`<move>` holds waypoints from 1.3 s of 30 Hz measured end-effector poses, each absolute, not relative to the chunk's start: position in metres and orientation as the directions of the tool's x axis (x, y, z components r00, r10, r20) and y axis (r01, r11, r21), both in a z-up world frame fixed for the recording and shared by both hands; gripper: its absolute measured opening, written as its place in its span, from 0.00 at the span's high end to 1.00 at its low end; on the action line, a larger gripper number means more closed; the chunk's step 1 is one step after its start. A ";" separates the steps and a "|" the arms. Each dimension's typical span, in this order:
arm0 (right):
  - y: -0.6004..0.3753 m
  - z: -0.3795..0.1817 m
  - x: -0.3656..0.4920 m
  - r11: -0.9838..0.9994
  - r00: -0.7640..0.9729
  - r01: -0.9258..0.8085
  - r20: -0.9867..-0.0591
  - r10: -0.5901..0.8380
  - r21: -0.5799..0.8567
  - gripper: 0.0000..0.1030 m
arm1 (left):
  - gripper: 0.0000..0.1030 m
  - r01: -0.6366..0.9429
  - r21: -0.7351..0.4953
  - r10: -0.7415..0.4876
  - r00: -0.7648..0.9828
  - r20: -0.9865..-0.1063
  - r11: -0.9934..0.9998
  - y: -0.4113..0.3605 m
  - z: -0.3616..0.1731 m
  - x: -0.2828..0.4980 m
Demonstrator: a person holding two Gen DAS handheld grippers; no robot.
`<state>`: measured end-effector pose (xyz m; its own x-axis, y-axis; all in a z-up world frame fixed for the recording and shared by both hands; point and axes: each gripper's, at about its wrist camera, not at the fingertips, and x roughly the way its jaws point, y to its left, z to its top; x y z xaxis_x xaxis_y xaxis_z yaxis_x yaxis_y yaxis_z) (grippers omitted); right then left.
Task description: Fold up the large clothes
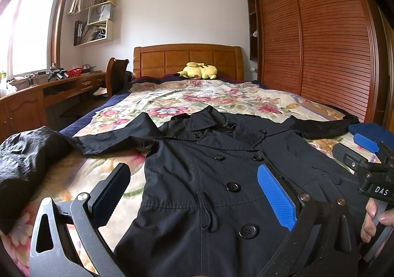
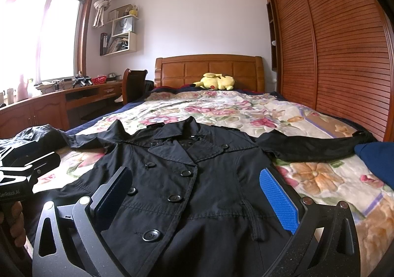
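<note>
A black double-breasted trench coat lies face up and buttoned on the floral bedspread, its collar toward the wooden headboard and both sleeves stretched out to the sides. The left gripper and right gripper hover above the coat's lower front, fingers spread wide, pinching nothing.

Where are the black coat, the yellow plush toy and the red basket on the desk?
black coat (image 2: 187,178): right wrist view, on its buttoned front panel.
yellow plush toy (image 2: 218,82): right wrist view, on its body by the headboard.
red basket (image 1: 74,72): left wrist view, on its side wall.
</note>
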<state>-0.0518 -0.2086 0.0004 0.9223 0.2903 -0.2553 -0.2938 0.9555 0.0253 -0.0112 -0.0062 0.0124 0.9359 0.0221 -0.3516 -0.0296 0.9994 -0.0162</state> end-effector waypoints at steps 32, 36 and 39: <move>-0.209 0.000 -0.051 0.955 0.923 -0.295 -0.252 0.293 0.027 0.00 | 0.00 -0.032 -0.012 0.026 0.939 -0.342 0.999 -0.005 0.017 -0.014; -0.209 0.000 -0.051 0.955 0.923 -0.295 -0.251 0.292 0.028 0.00 | 0.00 -0.033 -0.011 0.027 0.940 -0.341 0.999 -0.005 0.018 -0.014; -0.209 0.000 -0.051 0.955 0.923 -0.295 -0.251 0.292 0.027 0.00 | 0.00 -0.032 -0.012 0.026 0.940 -0.341 0.999 -0.005 0.017 -0.014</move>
